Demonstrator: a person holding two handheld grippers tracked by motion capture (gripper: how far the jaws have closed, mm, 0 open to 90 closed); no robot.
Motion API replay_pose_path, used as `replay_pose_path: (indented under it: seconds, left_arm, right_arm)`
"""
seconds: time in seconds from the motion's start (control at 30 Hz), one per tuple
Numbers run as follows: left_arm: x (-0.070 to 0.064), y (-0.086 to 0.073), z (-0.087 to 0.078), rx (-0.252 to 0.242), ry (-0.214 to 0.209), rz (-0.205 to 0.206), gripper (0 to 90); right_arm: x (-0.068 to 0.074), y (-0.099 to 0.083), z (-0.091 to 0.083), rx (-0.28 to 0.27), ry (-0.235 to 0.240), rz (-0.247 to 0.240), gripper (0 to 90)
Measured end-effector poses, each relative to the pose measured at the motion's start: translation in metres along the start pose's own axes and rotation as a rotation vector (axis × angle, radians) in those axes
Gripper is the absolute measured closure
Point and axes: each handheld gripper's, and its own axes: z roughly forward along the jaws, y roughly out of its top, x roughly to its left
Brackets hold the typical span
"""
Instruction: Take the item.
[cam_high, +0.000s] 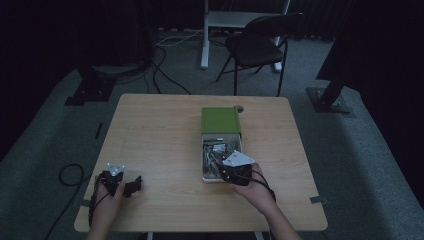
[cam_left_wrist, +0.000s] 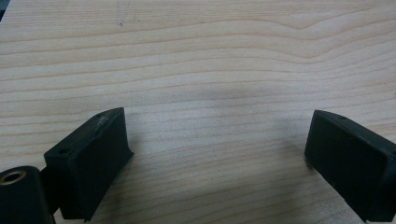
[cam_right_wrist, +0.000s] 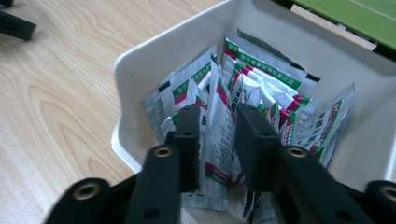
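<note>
A white box (cam_high: 202, 167) stands right of the table's middle, its green lid (cam_high: 220, 120) slid back over the far half. Several silver foil packets (cam_high: 216, 150) with green and red print stand inside it. My right gripper (cam_high: 231, 172) reaches into the box's near end. In the right gripper view its jaws (cam_right_wrist: 218, 112) stand narrow, pressed on both sides of one upright packet (cam_right_wrist: 219, 135) among the others (cam_right_wrist: 261, 70), inside the white wall (cam_right_wrist: 135, 79). My left gripper (cam_high: 132, 186) rests at the table's near left, open (cam_left_wrist: 217, 135) over bare wood.
The wooden table (cam_high: 160, 135) has free room left of the box. Beyond it stand a black folding chair (cam_high: 260, 42) and a white desk leg (cam_high: 205, 35). Cables (cam_high: 165, 75) and dark stand bases (cam_high: 90, 92) lie on the grey carpet.
</note>
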Motion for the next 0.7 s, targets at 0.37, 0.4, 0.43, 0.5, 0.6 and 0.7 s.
replay_pose_path:
  seconds: [0.37,0.4,0.43,0.5,0.6,0.7]
  left_arm:
    - [0.000,0.000,0.000,-0.001,0.000,0.000,7.0]
    - [0.000,0.000,0.000,-0.001,0.000,0.000,6.9]
    - [0.000,0.000,0.000,-0.001,0.000,0.000,7.0]
    - [0.000,0.000,0.000,-0.001,0.000,0.000,7.0]
    - [0.000,0.000,0.000,-0.001,0.000,0.000,7.0]
    - [0.000,0.000,0.000,-0.001,0.000,0.000,7.0]
  right_arm:
    - [0.005,-0.006,0.018,0.049,-0.032,-0.006,74.1]
    - [0.006,-0.007,0.020,0.053,-0.034,-0.006,74.5]
    - [0.006,-0.007,0.021,0.054,-0.029,-0.005,74.5]
    - [0.008,-0.006,0.022,0.060,-0.041,-0.011,75.0]
    - [0.010,-0.005,0.024,0.069,-0.051,-0.013,75.1]
    - [0.012,-0.004,0.026,0.076,-0.063,-0.005,75.6]
